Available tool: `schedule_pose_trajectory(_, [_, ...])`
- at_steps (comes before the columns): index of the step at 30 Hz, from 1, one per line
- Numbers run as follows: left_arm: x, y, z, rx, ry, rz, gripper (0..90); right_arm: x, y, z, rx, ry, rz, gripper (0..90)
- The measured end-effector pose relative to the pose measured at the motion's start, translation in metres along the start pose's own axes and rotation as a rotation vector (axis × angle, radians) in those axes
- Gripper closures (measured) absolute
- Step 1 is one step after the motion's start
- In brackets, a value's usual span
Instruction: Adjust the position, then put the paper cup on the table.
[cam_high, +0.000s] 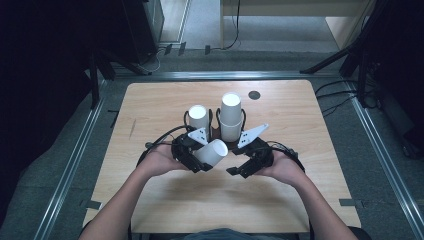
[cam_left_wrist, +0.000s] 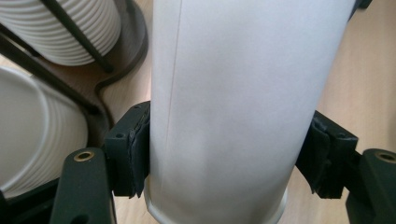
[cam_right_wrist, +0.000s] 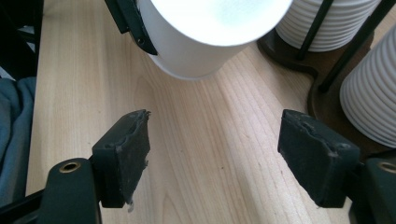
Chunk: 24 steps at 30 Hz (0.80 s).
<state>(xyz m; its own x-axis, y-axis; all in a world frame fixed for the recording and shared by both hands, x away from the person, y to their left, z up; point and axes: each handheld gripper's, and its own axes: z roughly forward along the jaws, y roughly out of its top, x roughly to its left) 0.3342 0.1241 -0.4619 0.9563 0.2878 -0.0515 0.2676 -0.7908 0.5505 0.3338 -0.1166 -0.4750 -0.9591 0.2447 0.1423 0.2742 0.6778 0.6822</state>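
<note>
Clamping a white paper cup (cam_left_wrist: 233, 107), the left hand-held gripper (cam_high: 192, 155) grips; the right hand-held gripper (cam_high: 248, 165) gapes empty.

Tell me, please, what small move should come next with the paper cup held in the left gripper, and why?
Probably bring the right gripper up to the paper cup: its jaws stand open over bare wood, while the left gripper clamps the cup near its rim, tilted, base toward the right hand. Two stacks of cups wait in the holder behind, so a handover or restacking seems likely.
</note>
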Motion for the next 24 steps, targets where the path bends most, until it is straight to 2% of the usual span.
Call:
schedule_pose_trajectory(3, [0.000,0.002,0.002,0.022,-0.005,-0.005,28.7,-0.001,-0.001,-0.001,-0.008,-0.006,-0.002,25.2])
schedule_pose_trajectory(6, [0.000,0.004,0.004,0.042,-0.009,0.008,28.7,-0.002,-0.001,-0.002,-0.021,-0.006,-0.014,26.2])
schedule_pose_trajectory(9, [0.000,0.004,0.008,0.060,-0.005,0.019,28.7,-0.002,-0.002,-0.003,-0.030,-0.012,-0.051,27.6])
schedule_pose_trajectory(13, [0.000,0.005,0.014,0.076,-0.011,0.024,28.7,-0.002,-0.001,-0.003,-0.034,-0.004,-0.055,27.8])
schedule_pose_trajectory(16, [-0.003,0.006,0.022,0.106,-0.003,0.063,28.0,-0.002,-0.001,-0.003,-0.040,-0.005,-0.067,27.8])
schedule_pose_trajectory(17, [-0.003,0.006,0.022,0.106,-0.003,0.063,28.0,-0.002,-0.001,-0.003,-0.040,-0.005,-0.067,27.8])
schedule_pose_trajectory(21, [-0.006,0.008,0.030,0.124,-0.037,0.081,28.1,-0.001,-0.001,-0.004,-0.040,-0.001,-0.081,27.7])
schedule_pose_trajectory(22, [-0.007,0.009,0.032,0.127,-0.056,0.083,28.1,0.000,0.000,-0.004,-0.044,-0.001,-0.086,27.5])
schedule_pose_trajectory(24, [-0.009,0.010,0.034,0.127,-0.079,0.086,28.1,0.001,0.001,-0.001,-0.041,0.021,-0.078,24.9])
